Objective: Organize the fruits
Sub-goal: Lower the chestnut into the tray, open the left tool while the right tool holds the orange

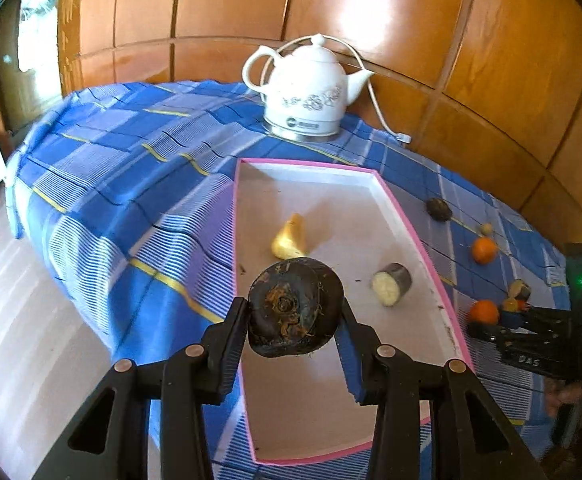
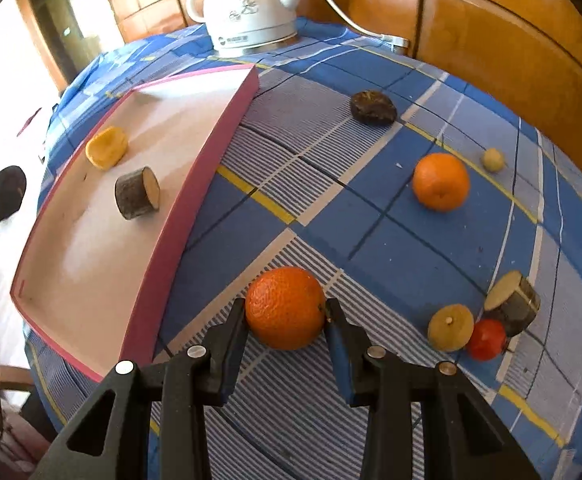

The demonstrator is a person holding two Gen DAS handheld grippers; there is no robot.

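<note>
Dark round fruit [image 1: 295, 307] clamped in my left gripper [image 1: 295, 316] above the pink tray [image 1: 431, 256]; my right gripper [image 2: 285, 312] squeezes an orange [image 2: 285, 307] on the cloth [image 2: 371, 232].

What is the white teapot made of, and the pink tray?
The white teapot looks like glazed ceramic: smooth, shiny, with a grey flower print, on what seems a metal base. The pink tray looks like cardboard, a box lid perhaps: thin straight walls, matte white inside. I cannot be sure of either.
</note>
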